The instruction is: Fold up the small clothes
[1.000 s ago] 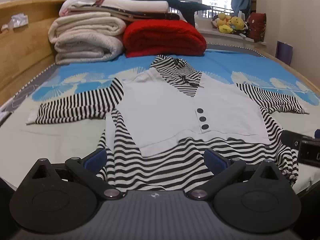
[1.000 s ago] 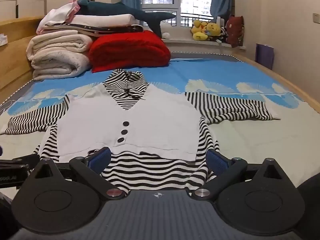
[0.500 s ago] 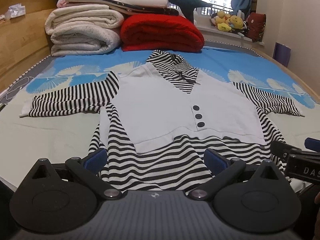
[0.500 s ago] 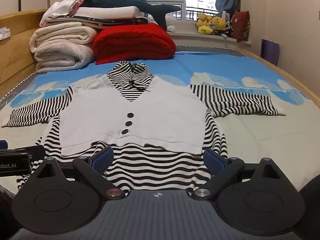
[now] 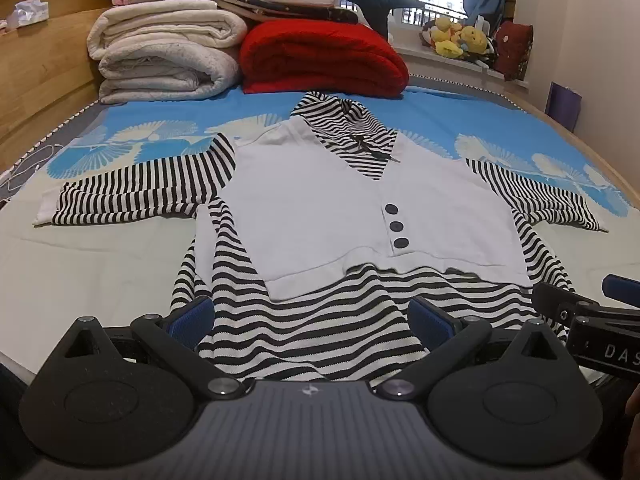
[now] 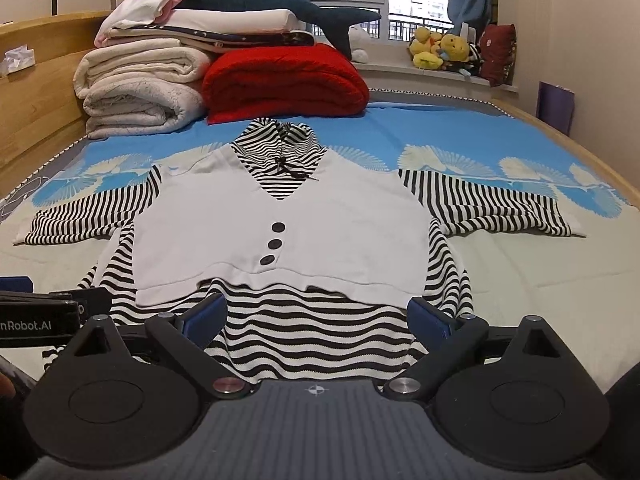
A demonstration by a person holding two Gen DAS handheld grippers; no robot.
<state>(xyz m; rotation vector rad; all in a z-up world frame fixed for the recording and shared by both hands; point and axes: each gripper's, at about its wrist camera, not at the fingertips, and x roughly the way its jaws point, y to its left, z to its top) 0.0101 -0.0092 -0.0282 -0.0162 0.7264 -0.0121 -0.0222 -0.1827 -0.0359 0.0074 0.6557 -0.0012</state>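
The striped top with a white vest front (image 5: 328,208) lies flat and face up on the bed (image 5: 80,272), sleeves out to either side, its striped hem nearest both grippers. The left gripper (image 5: 310,318) hangs with its jaws spread wide and empty, the hem's left half lying between and just beyond them. The right gripper (image 6: 318,316) is likewise spread and empty, with the hem's right half between its jaws.

The garment looks like a light, soft knit: it should drape and sag as soon as it is lifted, and a single-layer pinch would likely let the back panel trail. The white vest panel (image 6: 280,232) appears to be a loose overlay and may shift on the striped body (image 6: 312,336). Best holds, in my judgement, are the two hem corners, just outside each gripper's outer jaw, pinching both layers together; the left cuff (image 5: 48,216) and right cuff (image 6: 572,226) lie well ahead and outward. The three buttons (image 6: 274,244) are hard spots to avoid.
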